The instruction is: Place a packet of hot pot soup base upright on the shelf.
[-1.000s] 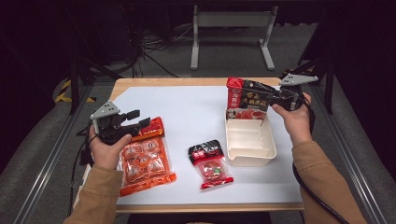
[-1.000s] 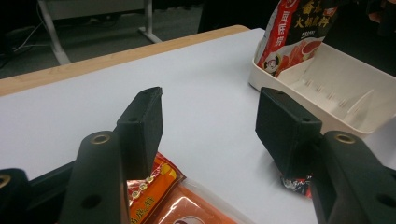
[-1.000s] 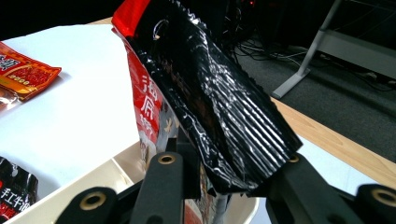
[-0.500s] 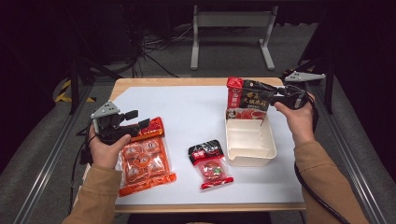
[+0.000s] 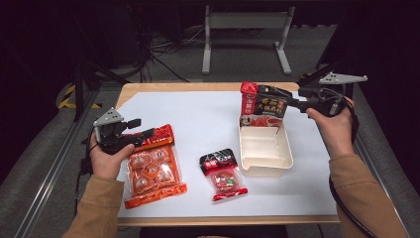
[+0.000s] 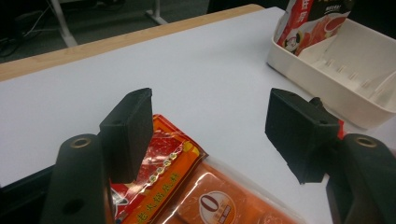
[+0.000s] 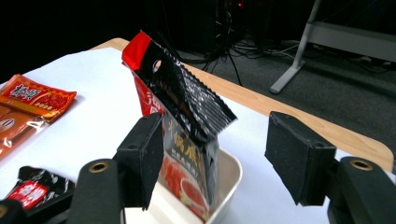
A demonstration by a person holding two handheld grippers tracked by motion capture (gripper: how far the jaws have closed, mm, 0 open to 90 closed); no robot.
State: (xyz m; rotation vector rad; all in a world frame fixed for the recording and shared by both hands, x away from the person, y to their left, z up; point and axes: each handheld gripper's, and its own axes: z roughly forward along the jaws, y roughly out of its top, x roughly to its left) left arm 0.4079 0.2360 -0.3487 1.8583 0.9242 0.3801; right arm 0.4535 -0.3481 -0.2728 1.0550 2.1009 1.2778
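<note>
Firstly, high view, table: white sheet [image 5: 198, 119] over a wooden top, with four things on it
High view, left side: the left gripper [image 5: 141, 130] is held in the person's left hand [image 5: 106, 156], its jaws over the top edge of the flat orange packet [image 5: 151, 166]
High view, middle: a small red and black packet [image 5: 223, 172] lies flat, near the white tray [image 5: 265, 151] but apart from it
High view, right side: the right gripper [image 5: 292, 103] is in the right hand [image 5: 334, 126], its tips at the upper edge of the tall red and black pouch [image 5: 262, 104], which stands upright at the far end of the tray
Left gripper view, jaws: wide apart with nothing between them; the orange packet [image 6: 187, 186] lies just under them and the tray [image 6: 345, 79] is farther off, to the right
Right gripper view, jaws: also spread apart; the pouch [image 7: 182, 107] stands in the tray [image 7: 224, 186], tilted, its side right against the left jaw, and the other jaw is clear of it
Right gripper view, background: the orange packet [image 7: 28, 105] at the left and the small packet [image 7: 32, 189] at the lower left
</note>
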